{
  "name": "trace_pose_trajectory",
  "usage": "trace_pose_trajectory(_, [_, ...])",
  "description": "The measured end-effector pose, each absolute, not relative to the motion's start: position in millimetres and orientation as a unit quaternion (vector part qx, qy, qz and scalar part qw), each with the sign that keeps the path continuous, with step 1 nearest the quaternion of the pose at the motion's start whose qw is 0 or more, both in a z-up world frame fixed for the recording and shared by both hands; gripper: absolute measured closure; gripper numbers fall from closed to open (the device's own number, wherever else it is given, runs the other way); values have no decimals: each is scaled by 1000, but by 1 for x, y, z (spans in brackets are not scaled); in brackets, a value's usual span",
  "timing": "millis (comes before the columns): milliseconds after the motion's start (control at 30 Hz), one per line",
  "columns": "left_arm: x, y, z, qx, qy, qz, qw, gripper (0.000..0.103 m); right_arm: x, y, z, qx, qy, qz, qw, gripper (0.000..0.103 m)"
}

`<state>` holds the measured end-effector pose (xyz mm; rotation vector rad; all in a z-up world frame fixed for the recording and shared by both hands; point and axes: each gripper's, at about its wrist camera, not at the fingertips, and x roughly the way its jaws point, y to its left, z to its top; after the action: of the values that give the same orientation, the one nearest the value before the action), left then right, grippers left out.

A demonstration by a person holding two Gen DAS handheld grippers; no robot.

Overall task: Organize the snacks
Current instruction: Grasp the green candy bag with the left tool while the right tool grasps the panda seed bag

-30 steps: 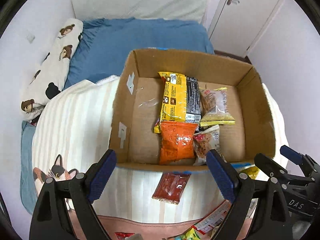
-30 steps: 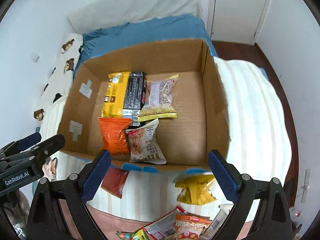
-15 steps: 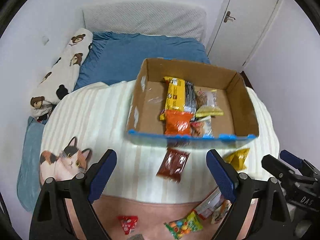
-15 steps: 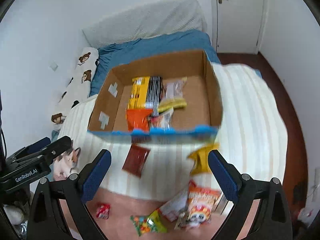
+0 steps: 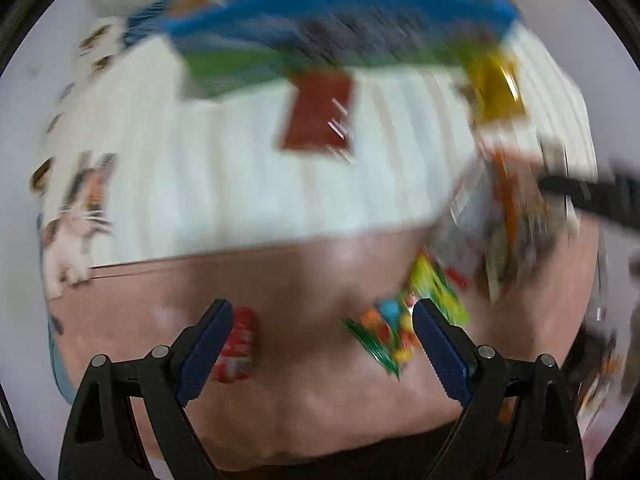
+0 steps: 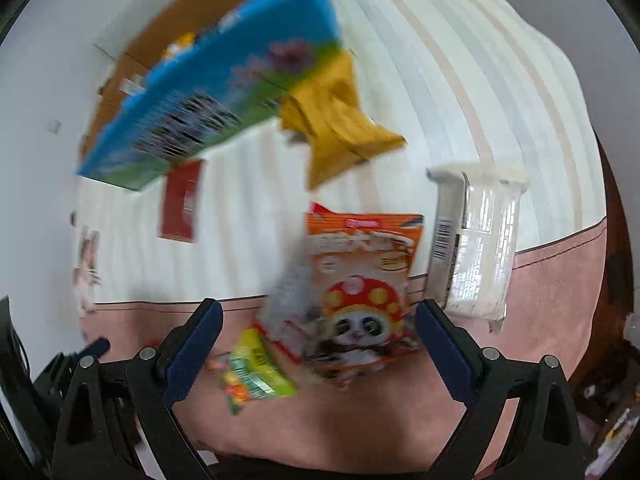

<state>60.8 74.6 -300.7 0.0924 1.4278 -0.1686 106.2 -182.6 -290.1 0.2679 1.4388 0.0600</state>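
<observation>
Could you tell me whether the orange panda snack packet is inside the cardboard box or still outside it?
Outside: the orange panda packet lies on the bedspread, apart from the box.

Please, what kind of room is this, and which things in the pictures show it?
Probably a bedroom in a home. The snack packets, such as the panda packet, lie on a soft striped blanket with a cat print, as on a bed. A cardboard box for sorting stands on it.

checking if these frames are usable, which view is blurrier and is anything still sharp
Left wrist view: heavy motion smear; the box and dark red packet are streaks, only the left hand-held gripper is crisp. Right wrist view: milder blur; the panda snack bag is still readable, the right hand-held gripper sharp. Fisheye bending in both.
</observation>
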Motion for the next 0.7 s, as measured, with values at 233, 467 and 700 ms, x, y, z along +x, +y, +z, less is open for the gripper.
trace_pose_trajectory(233, [45, 19, -346, 144, 674, -176, 703, 11, 116, -186, -338, 98, 685, 24, 722, 48])
trace_pose_trajectory(467, [50, -14, -373, 177, 680, -210, 679, 20, 97, -207, -326, 125, 677, 22, 725, 52])
trace_pose_trajectory(700, [82, 21, -386, -4, 723, -108, 682, 34, 68, -225, -309, 151, 663, 5, 734, 52])
